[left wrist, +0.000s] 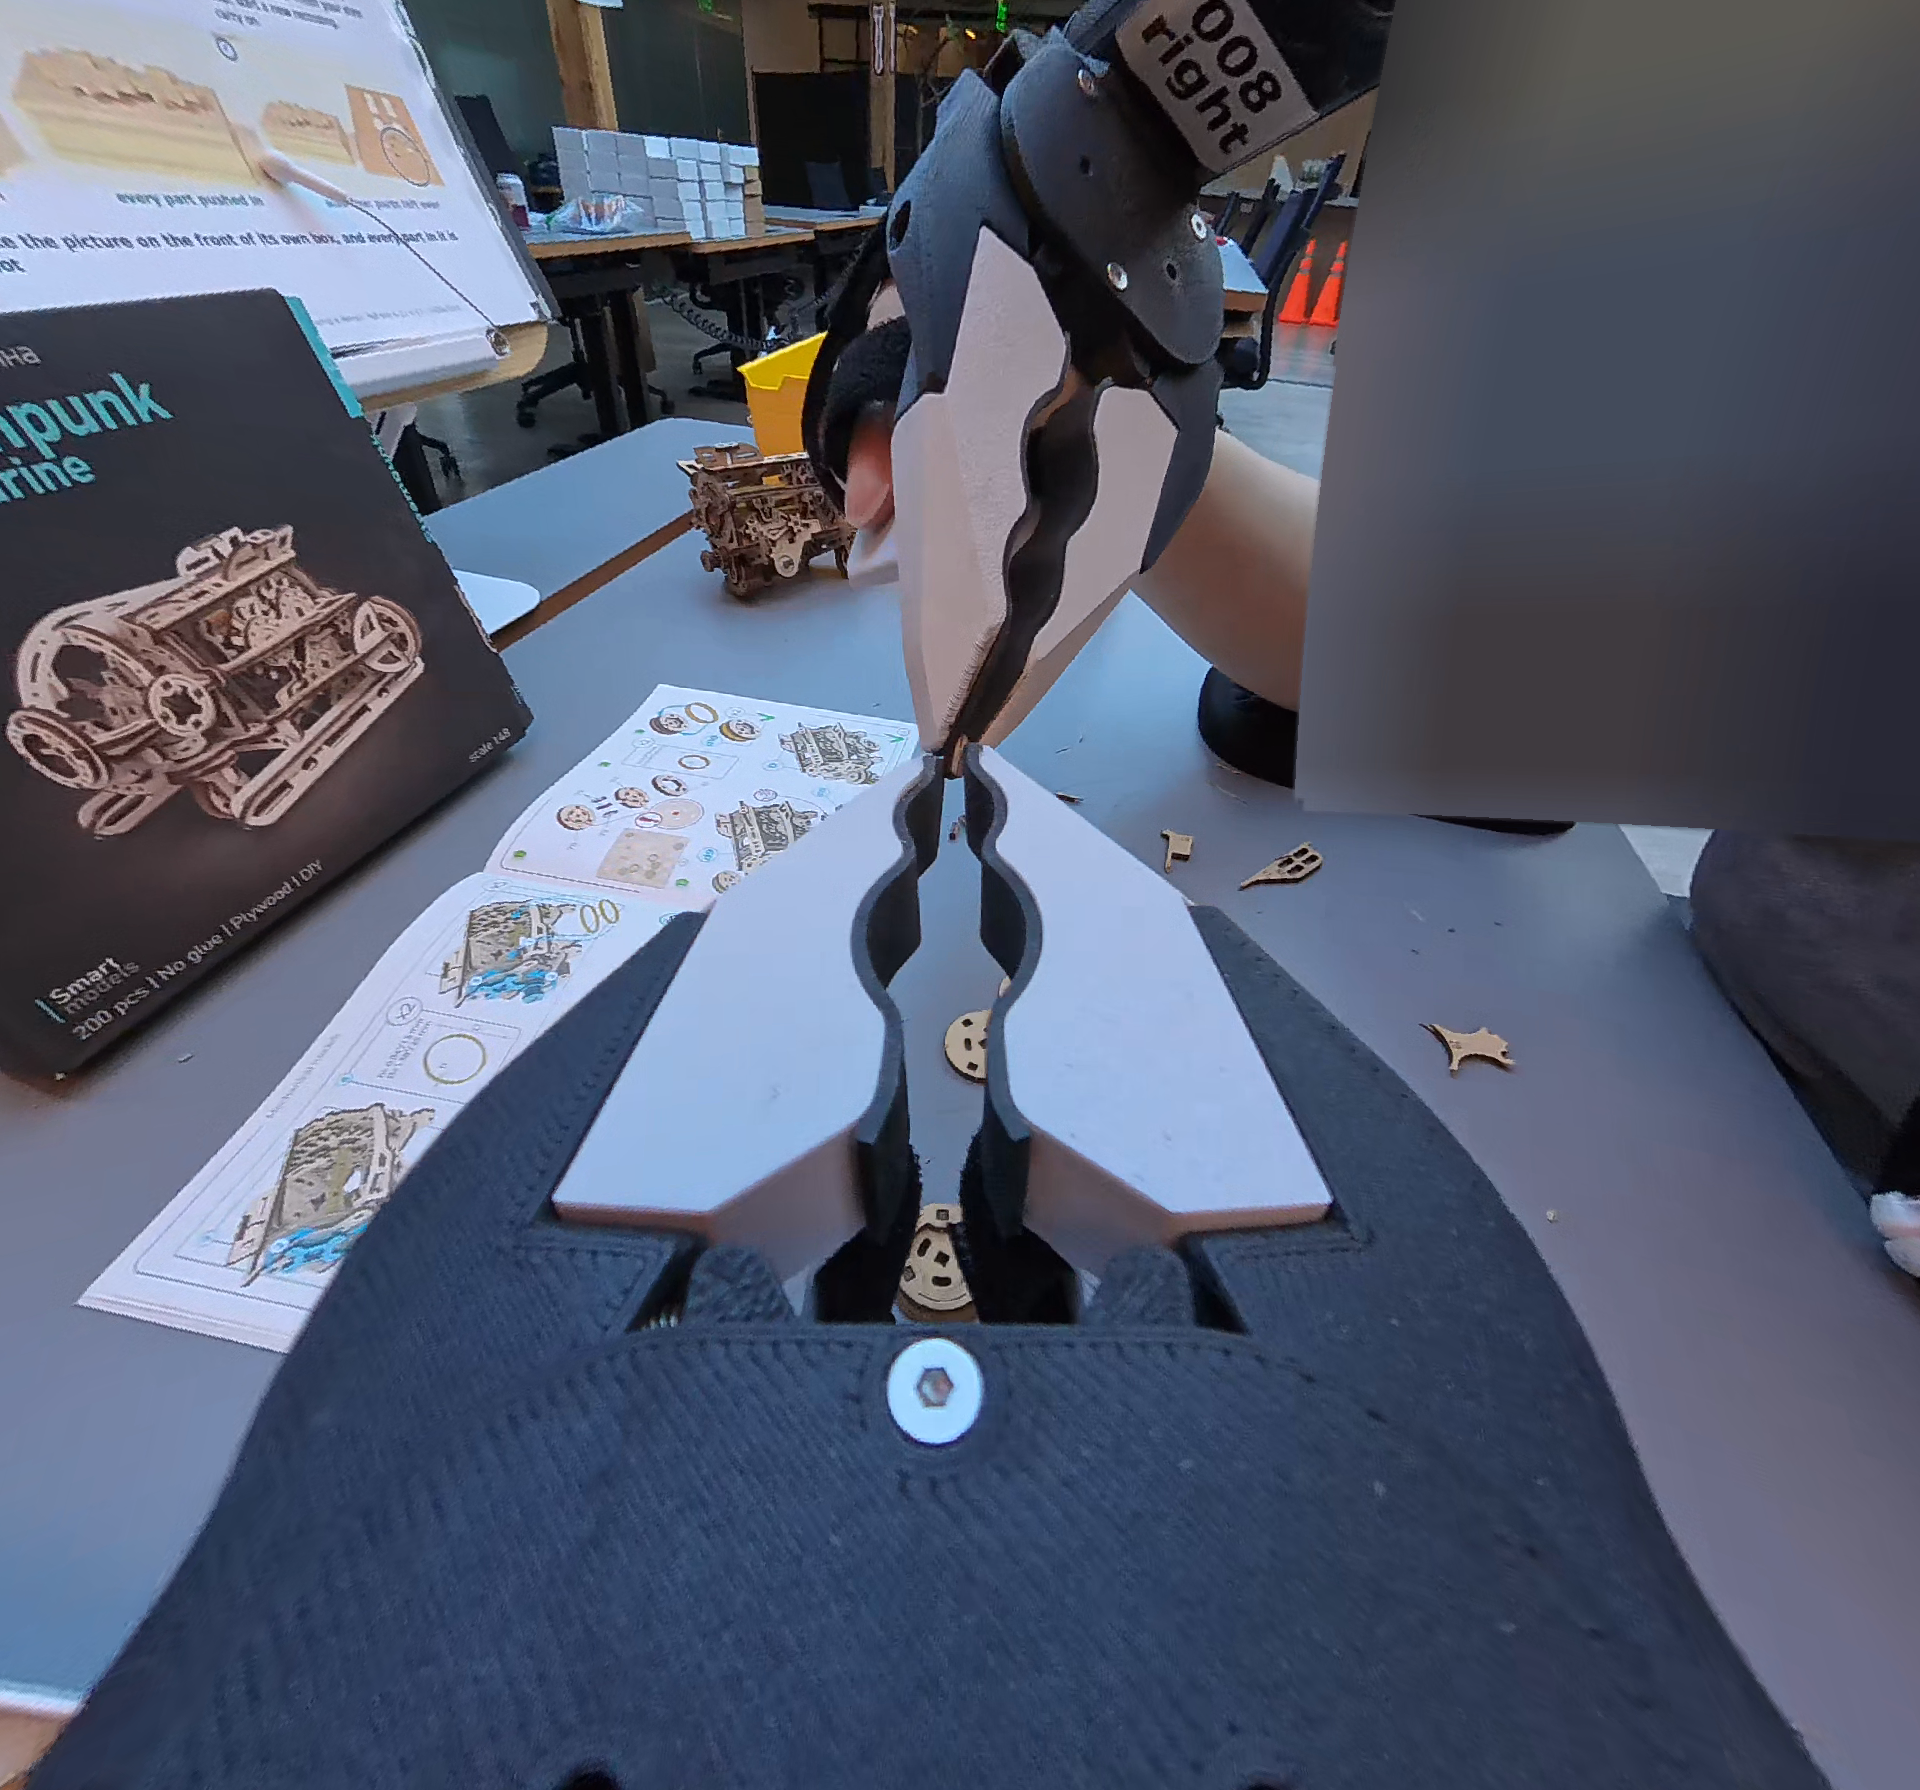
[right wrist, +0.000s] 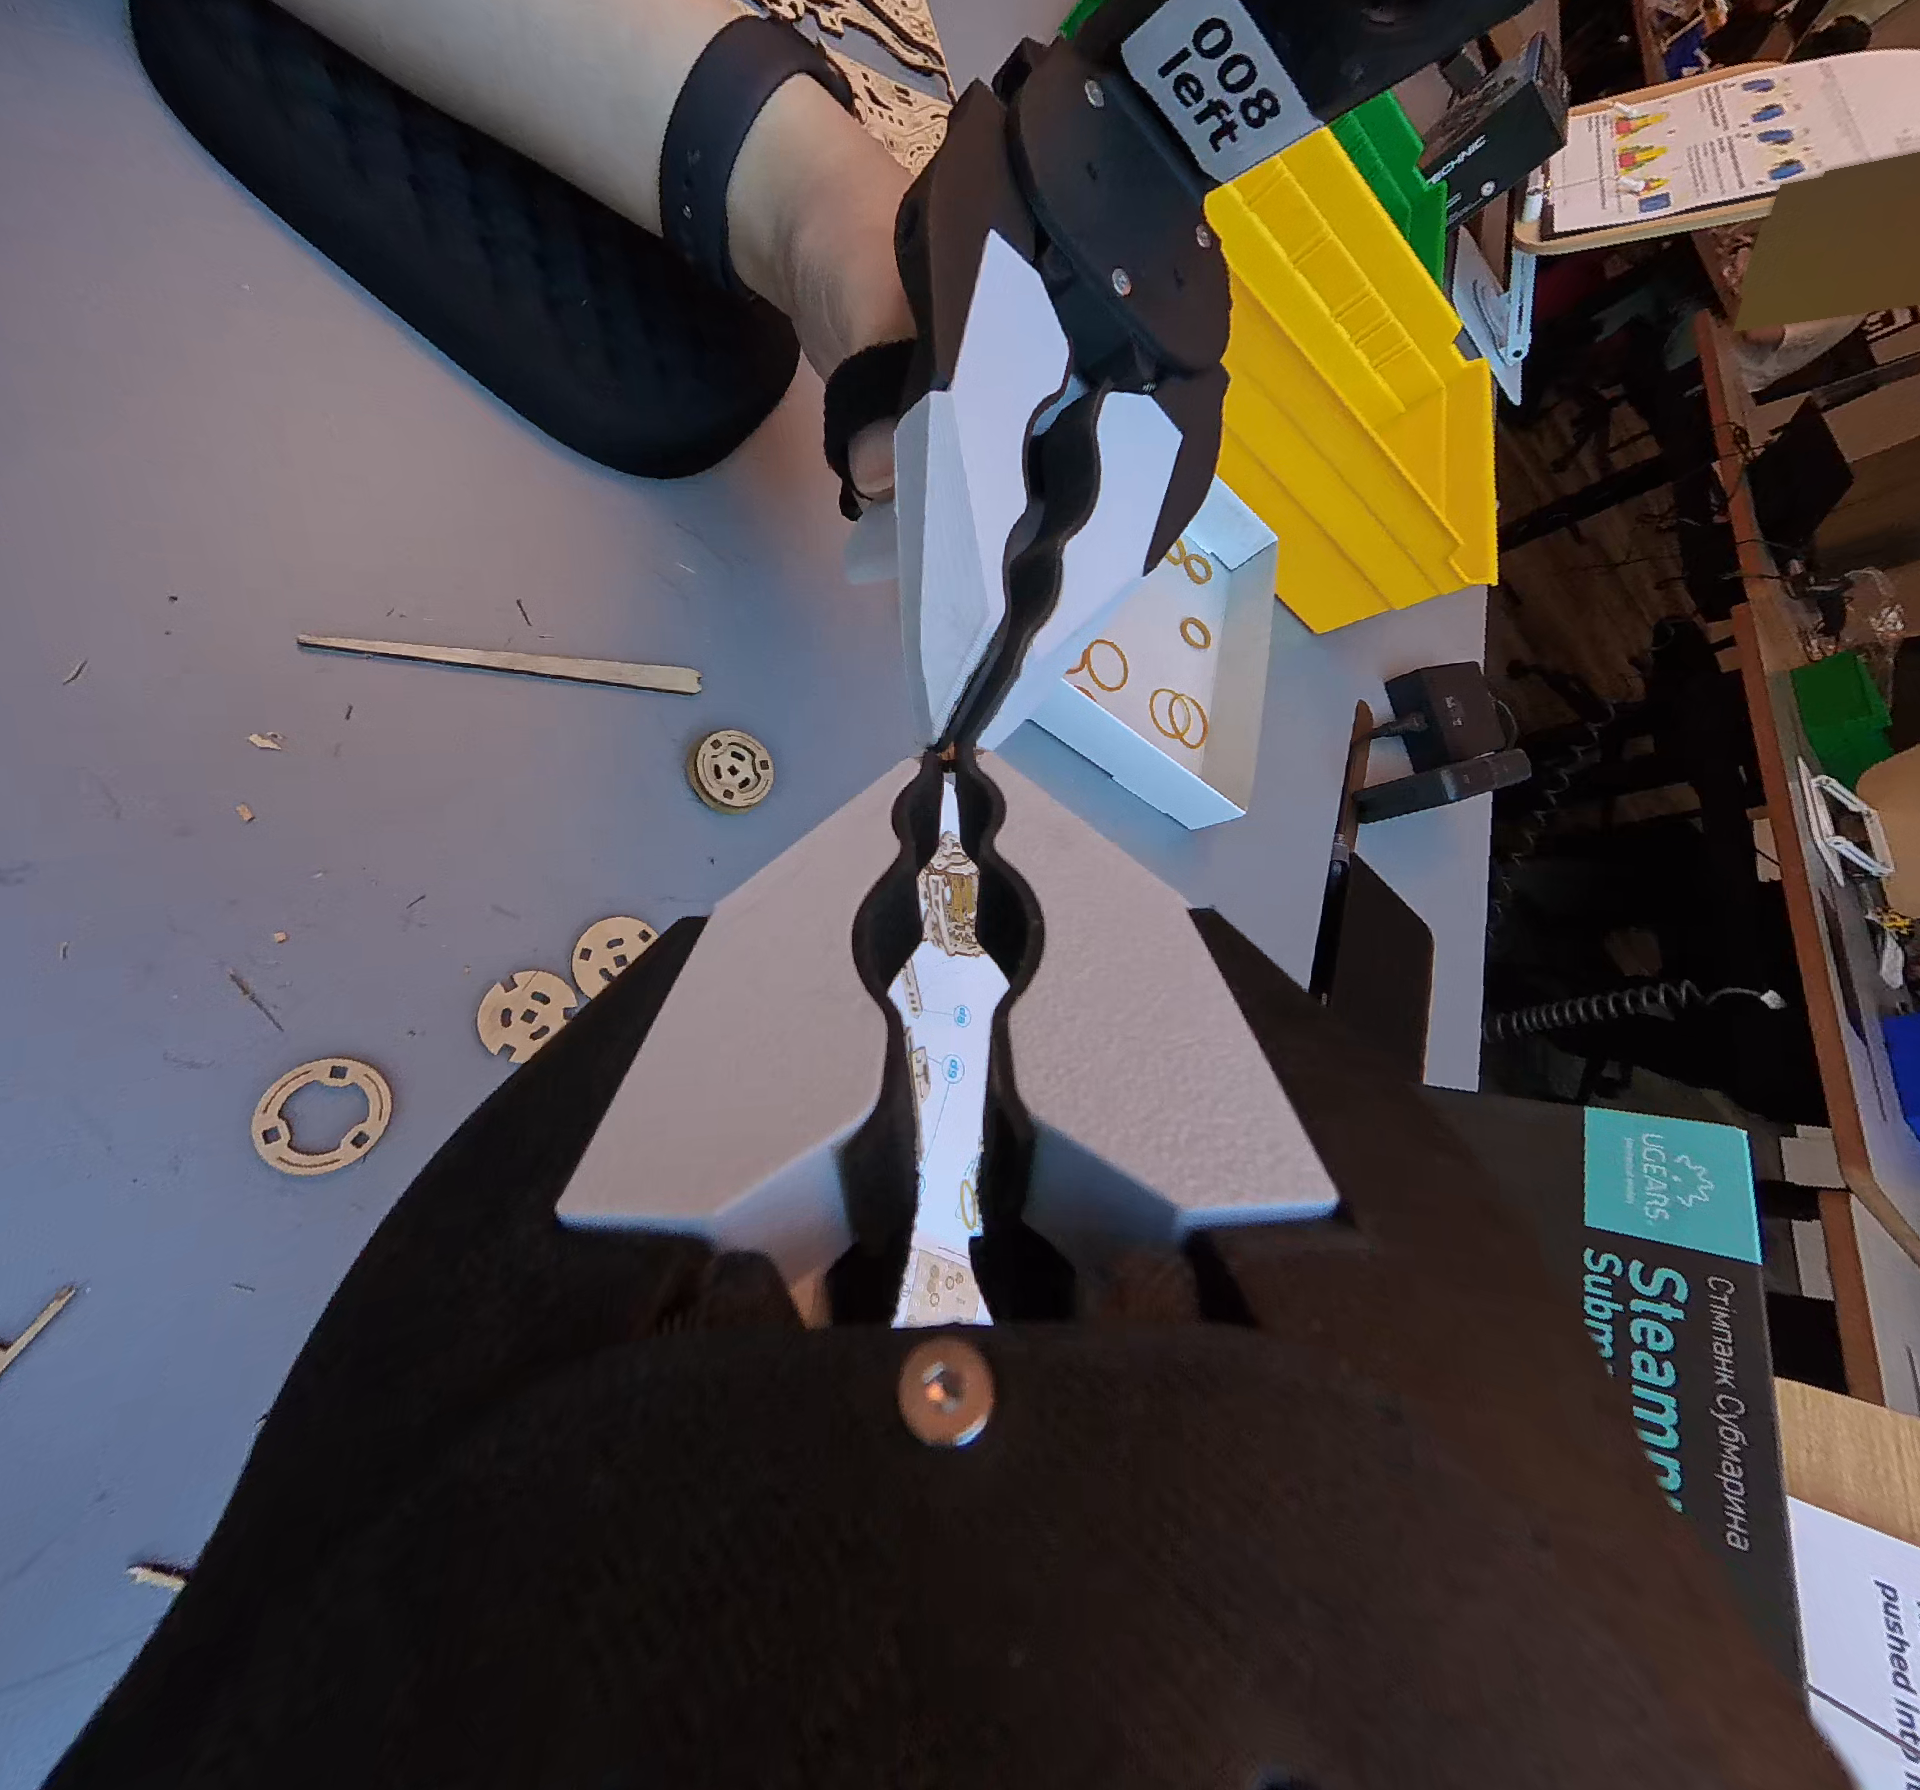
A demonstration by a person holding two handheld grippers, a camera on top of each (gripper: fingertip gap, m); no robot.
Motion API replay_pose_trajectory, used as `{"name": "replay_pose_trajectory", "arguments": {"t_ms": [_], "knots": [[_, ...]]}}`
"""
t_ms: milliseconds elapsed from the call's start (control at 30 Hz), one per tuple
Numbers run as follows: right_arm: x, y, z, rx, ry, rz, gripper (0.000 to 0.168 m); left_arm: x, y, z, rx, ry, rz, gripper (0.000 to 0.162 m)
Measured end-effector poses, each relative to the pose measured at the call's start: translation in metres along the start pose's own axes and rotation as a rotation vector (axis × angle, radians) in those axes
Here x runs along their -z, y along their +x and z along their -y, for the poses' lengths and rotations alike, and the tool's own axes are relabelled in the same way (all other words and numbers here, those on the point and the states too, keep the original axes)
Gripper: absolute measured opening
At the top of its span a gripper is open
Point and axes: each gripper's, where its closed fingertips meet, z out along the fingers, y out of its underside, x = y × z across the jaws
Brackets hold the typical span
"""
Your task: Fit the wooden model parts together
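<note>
Wooden bit, tiny and tan [left wrist: 950, 753], sits right where your two tongs meet tip to tip above the grey tabletop [left wrist: 1351, 961]. Your left gripper [left wrist: 948, 761] has its tips nearly shut, a thin gap showing further back between the wavy black pads; whether it actually pinches the tiny piece, I cannot tell. Your right gripper [left wrist: 961, 727] comes down from above with its jaws pressed together at the tip, and the piece looks caught there, though it's too small to be sure. In the right wrist view the same meeting point shows: right gripper [right wrist: 943, 761], left gripper [right wrist: 948, 738]. Loose wooden discs [right wrist: 566, 987] and a ring piece [right wrist: 322, 1115] lie on the bare tabletop to the left in that view, with one round gear disc [right wrist: 731, 770] and a thin wooden stick [right wrist: 499, 665] further up. A part-built wooden model [left wrist: 764, 514] stands toward the far edge. An open instruction booklet [left wrist: 499, 992] lies flat beneath the left gripper, just beside the upright dark model box [left wrist: 208, 660]. Yellow bins [right wrist: 1361, 390] and a small white tray of rubber bands [right wrist: 1164, 691] sit beyond the left gripper in the right wrist view.
</note>
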Motion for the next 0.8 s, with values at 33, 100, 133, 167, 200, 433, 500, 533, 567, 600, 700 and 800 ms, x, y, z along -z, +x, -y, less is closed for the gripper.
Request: {"name": "replay_pose_trajectory", "arguments": {"t_ms": [33, 100, 133, 167, 200, 433, 500, 533, 567, 600, 700, 800], "knots": [[0.000, 0.000, 0.000, -0.001, 0.001, 0.002, 0.002, 0.000, 0.000, 0.000, 0.004, 0.002, -0.002, 0.001], [0.000, -0.002, -0.001, -0.008, -0.003, 0.015, 0.002, -0.001, 0.001, -0.002, 0.017, -0.002, -0.013, 0.001], [0.000, -0.003, -0.002, -0.012, -0.006, 0.022, 0.002, -0.001, 0.001, -0.003, 0.025, -0.006, -0.020, 0.002], [-0.001, -0.004, -0.003, -0.016, -0.009, 0.029, 0.002, -0.001, 0.001, -0.004, 0.032, -0.009, -0.026, 0.002], [-0.001, -0.005, -0.003, -0.021, -0.010, 0.036, 0.002, -0.002, 0.002, -0.005, 0.038, -0.011, -0.031, 0.002], [-0.002, -0.009, -0.006, -0.056, -0.004, 0.070, 0.002, -0.002, 0.004, -0.011, 0.063, -0.038, -0.060, 0.003], [-0.001, -0.008, -0.008, -0.069, -0.007, 0.071, 0.002, -0.001, 0.005, -0.013, 0.064, -0.053, -0.067, 0.001], [-0.001, -0.008, -0.009, -0.077, -0.010, 0.074, 0.002, -0.001, 0.005, -0.013, 0.062, -0.053, -0.067, 0.001], [0.000, -0.008, -0.009, -0.086, -0.006, 0.080, 0.002, -0.001, 0.005, -0.013, 0.062, -0.050, -0.067, 0.001], [0.000, -0.008, -0.009, -0.095, -0.001, 0.080, 0.002, -0.001, 0.004, -0.013, 0.063, -0.050, -0.065, 0.002], [0.001, -0.007, -0.006, -0.113, 0.030, 0.086, 0.002, -0.002, 0.002, -0.015, 0.074, -0.059, -0.054, 0.007], [-0.001, -0.011, -0.009, -0.133, 0.031, 0.111, 0.002, -0.001, 0.001, -0.018, 0.097, -0.076, -0.057, 0.011]]}}
